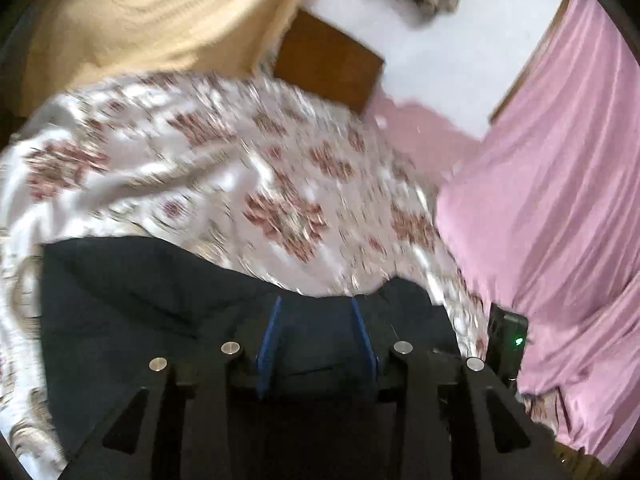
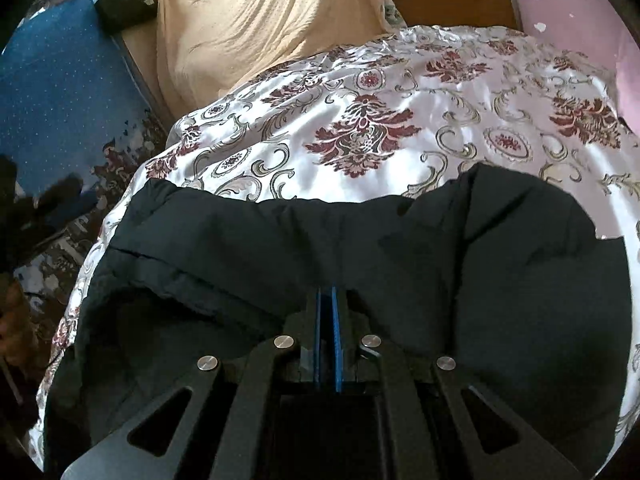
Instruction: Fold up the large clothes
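Observation:
A large black garment (image 2: 280,248) lies spread on a white satin bedspread with red floral print (image 2: 400,120). My right gripper (image 2: 329,294) is shut, its blue pads pressed together on a fold of the black garment. In the left wrist view the same black garment (image 1: 140,300) lies below my left gripper (image 1: 316,304), whose blue fingers (image 1: 272,332) stand apart over the cloth. That view is blurred by motion.
A cream blanket (image 2: 248,24) hangs at the head of the bed. A pink sheet (image 1: 560,184) hangs at the right. A brown wooden board (image 1: 328,60) and a black device with a green light (image 1: 508,340) show. A blue mat (image 2: 60,112) and a black box (image 2: 124,0) lie on the left.

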### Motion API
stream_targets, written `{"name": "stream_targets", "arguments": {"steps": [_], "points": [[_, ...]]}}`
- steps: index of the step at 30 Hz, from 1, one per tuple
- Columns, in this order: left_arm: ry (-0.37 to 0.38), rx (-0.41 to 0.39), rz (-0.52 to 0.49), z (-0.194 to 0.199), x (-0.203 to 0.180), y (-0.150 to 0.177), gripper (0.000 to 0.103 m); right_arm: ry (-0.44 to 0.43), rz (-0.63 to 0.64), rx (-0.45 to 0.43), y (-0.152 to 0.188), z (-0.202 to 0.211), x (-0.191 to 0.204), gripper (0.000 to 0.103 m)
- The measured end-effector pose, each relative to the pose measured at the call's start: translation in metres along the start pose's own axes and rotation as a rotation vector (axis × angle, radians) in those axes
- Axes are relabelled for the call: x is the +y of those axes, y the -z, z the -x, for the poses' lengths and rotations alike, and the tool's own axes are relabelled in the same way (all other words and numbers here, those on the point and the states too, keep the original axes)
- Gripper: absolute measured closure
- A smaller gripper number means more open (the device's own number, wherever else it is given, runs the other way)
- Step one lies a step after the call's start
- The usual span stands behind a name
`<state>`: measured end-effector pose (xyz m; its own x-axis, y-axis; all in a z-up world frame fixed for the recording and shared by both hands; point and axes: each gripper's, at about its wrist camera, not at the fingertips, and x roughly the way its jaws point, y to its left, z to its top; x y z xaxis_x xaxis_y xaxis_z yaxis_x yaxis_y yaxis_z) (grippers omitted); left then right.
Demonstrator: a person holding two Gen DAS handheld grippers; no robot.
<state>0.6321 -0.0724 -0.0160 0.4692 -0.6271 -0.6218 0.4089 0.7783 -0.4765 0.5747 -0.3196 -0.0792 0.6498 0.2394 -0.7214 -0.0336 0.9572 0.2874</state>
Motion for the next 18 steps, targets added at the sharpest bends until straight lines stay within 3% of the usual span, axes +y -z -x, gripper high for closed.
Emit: {"name": "stream_targets", "arguments": {"steps": [2,3,4,6,8,12,18], "points": [[-0.053,0.132,-0.033,-0.031,-0.004,0.005,0.07,-0.006,0.009,0.012,0.001,0.002,-0.007,0.098],[-0.092,0.194,-0.064,-0.046,-0.006,0.01,0.076,-0.002,0.017,0.023,0.002,0.002,-0.01,0.098],[-0.142,0.225,-0.121,-0.055,-0.008,0.017,0.085,0.013,0.033,0.046,0.002,0.001,-0.013,0.098],[-0.18,0.26,-0.211,-0.065,-0.01,0.022,0.089,0.018,0.058,0.092,0.001,-0.003,-0.02,0.099],[-0.192,0.295,-0.214,-0.074,-0.005,0.022,0.093,-0.004,0.052,0.134,-0.003,-0.013,-0.028,0.102],[-0.242,0.33,-0.255,-0.099,0.008,0.016,0.096,0.002,0.043,0.17,-0.011,-0.039,-0.033,0.103],[-0.241,0.298,-0.292,-0.122,0.024,0.011,0.098,-0.043,0.02,0.107,-0.008,-0.053,-0.039,0.103]]}}
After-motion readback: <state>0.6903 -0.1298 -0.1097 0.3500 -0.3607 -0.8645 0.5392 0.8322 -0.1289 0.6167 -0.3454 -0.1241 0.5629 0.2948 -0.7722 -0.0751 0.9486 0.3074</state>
